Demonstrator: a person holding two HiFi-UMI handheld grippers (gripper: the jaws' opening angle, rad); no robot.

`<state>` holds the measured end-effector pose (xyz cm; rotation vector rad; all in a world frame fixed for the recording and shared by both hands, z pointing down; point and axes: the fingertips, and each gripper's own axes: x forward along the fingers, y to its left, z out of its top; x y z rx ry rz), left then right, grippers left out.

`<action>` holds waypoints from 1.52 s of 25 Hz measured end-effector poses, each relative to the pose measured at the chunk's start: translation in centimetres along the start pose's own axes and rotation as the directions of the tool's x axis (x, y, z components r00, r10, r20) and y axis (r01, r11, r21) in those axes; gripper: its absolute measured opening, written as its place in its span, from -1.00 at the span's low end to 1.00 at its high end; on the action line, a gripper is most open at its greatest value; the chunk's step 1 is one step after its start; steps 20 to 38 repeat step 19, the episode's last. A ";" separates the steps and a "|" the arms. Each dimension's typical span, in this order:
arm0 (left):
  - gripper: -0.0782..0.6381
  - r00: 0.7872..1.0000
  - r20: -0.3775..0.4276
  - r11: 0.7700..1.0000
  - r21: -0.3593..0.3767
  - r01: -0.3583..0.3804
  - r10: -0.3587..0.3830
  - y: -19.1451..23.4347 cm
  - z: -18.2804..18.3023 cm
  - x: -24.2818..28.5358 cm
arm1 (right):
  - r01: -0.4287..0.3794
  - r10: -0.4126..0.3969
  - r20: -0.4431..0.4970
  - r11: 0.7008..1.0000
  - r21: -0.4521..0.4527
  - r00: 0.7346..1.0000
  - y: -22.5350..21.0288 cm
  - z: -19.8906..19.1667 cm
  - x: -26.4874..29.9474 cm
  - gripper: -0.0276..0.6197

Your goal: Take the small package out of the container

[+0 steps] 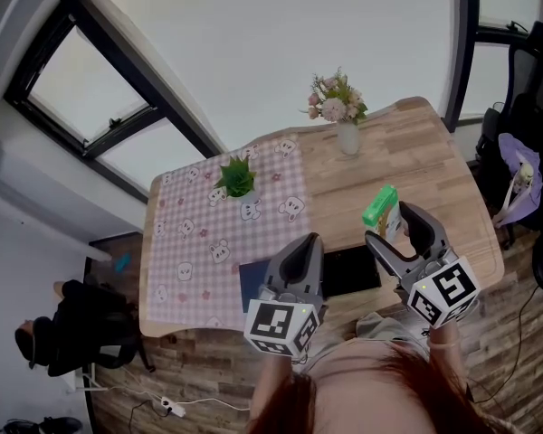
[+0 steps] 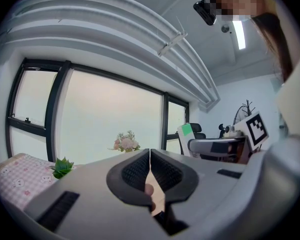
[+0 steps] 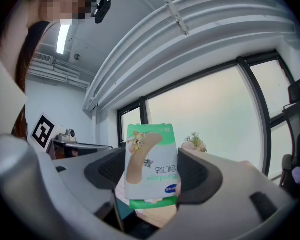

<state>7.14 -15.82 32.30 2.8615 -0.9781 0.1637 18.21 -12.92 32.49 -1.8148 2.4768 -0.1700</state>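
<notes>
My right gripper (image 1: 386,229) is shut on a small green-and-white bandage package (image 3: 151,165), held upright above the wooden table (image 1: 416,152); the same package (image 1: 380,205) shows green in the head view. The left gripper (image 1: 309,247) is shut with nothing between its pads (image 2: 140,173) and hovers over the table's near edge. A dark flat container (image 1: 344,271) lies on the table between and below the two grippers, partly hidden by them. In the left gripper view the right gripper (image 2: 190,134) with the package appears at the right.
A pink checked cloth (image 1: 208,224) covers the table's left half, with a small green plant (image 1: 237,179) on it. A vase of flowers (image 1: 342,116) stands at the far edge. A dark office chair (image 1: 525,152) is at the right. A blue book (image 1: 252,283) lies by the left gripper.
</notes>
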 end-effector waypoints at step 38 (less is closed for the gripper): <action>-0.75 0.999 -0.019 0.999 -0.005 -0.041 0.041 2.2 -0.4 0.7 | -0.034 0.034 -0.020 0.999 -0.002 0.999 -0.3 -0.8 2.3 0.08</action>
